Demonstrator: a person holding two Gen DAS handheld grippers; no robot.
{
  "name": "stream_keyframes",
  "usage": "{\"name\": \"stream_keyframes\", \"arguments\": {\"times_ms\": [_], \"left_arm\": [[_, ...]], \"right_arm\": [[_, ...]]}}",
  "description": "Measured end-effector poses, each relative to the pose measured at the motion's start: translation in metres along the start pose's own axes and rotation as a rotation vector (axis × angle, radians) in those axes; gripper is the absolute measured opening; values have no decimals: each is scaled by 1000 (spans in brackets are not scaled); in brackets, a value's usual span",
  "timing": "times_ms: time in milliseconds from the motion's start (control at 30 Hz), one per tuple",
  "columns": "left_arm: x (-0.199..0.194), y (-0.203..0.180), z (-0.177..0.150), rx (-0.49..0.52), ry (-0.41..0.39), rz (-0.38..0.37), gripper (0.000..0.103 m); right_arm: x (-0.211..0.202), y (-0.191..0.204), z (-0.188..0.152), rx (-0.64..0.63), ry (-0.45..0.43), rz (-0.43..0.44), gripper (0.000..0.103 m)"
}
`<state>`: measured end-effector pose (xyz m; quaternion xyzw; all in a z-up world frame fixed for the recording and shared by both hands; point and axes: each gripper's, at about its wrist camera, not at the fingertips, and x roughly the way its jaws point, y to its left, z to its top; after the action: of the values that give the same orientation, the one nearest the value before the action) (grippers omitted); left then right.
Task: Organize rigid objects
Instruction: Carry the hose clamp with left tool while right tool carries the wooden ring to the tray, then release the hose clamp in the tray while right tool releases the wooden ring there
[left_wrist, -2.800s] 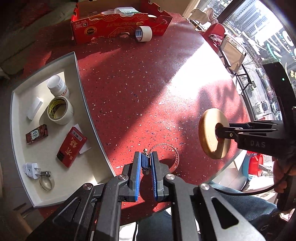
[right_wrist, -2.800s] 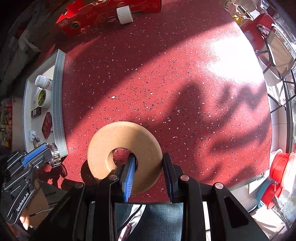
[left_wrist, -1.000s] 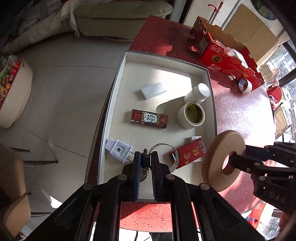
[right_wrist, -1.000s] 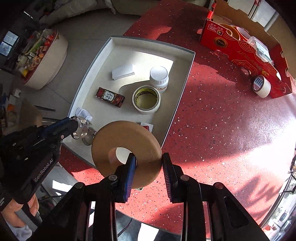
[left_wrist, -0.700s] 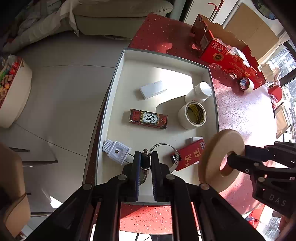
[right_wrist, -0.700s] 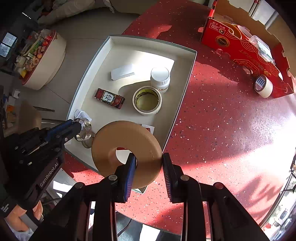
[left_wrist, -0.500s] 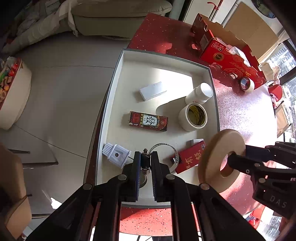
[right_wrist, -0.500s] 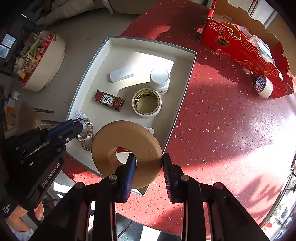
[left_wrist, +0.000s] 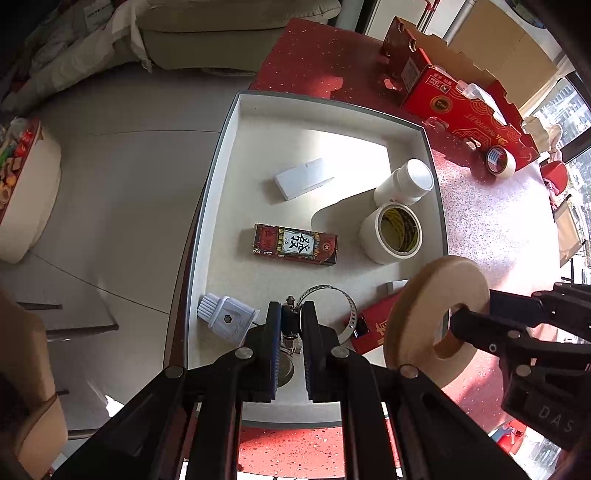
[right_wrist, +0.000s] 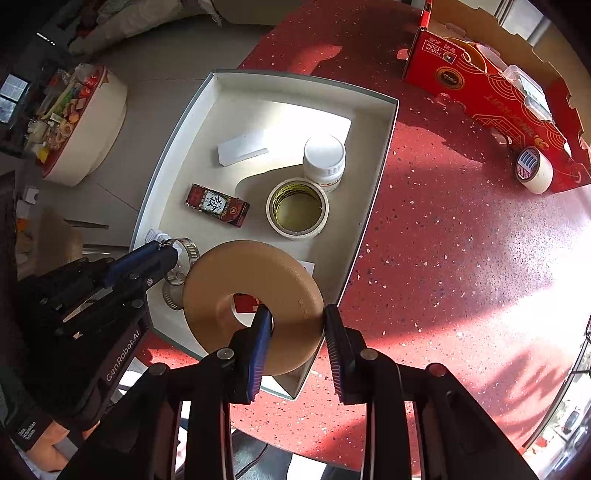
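- Since the earliest frames both my hands have carried their loads off the bare red table (right_wrist: 461, 240) and over the white tray (left_wrist: 236, 122); in the last second they have hardly shifted.
- My left gripper (left_wrist: 291, 328) is clenched on the screw housing of a metal hose clamp (left_wrist: 332, 295), whose band loops out past the fingertips above the tray's near end.
- My right gripper (right_wrist: 295, 325) is clamped on a tan wooden ring (right_wrist: 255, 291), one finger through the hole and the other on the outer edge, holding it over the tray's near corner.
- The ring looks stiff, light and smooth, so I judge that pinching across its wall, as now, is the sound hold; it could pivot if the grip slackens.
- The clamp is thin springy steel; the screw housing is its only solid part, so that is where to hold it.
- In the tray lie a white block (left_wrist: 303, 179), a white bottle (left_wrist: 406, 181) just beside a roll of tape (left_wrist: 391, 232), a dark red box with a white label (left_wrist: 295, 243), a white plug (left_wrist: 227, 319), a second hose clamp (right_wrist: 173, 291) under my left fingers, and a red packet (left_wrist: 373, 325) partly hidden behind the ring.
- An open red carton (right_wrist: 491, 85) stands at the table's far side with clear plastic items inside, and another tape roll (right_wrist: 533, 170) leans against it.
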<state>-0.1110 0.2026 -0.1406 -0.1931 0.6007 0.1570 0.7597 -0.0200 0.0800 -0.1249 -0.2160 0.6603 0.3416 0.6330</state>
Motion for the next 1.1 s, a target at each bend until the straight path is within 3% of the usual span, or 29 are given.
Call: {"name": "stream_keyframes", "arguments": {"times_ms": [867, 900, 933, 1000, 1067, 1100], "left_arm": [[19, -11, 14, 41, 21, 38, 14], [20, -11, 14, 45, 24, 41, 27], [21, -12, 13, 45, 28, 41, 57], [25, -8, 11, 27, 39, 96, 83], [30, 2, 9, -22, 63, 85, 91], [31, 9, 7, -56, 71, 60, 101]], "right_arm": [[19, -1, 15, 39, 14, 4, 31], [20, -1, 15, 38, 15, 4, 31], [21, 0, 14, 38, 13, 6, 31], [23, -2, 12, 43, 16, -2, 36], [22, -9, 8, 69, 8, -10, 63], [19, -15, 6, 88, -2, -21, 87]]}}
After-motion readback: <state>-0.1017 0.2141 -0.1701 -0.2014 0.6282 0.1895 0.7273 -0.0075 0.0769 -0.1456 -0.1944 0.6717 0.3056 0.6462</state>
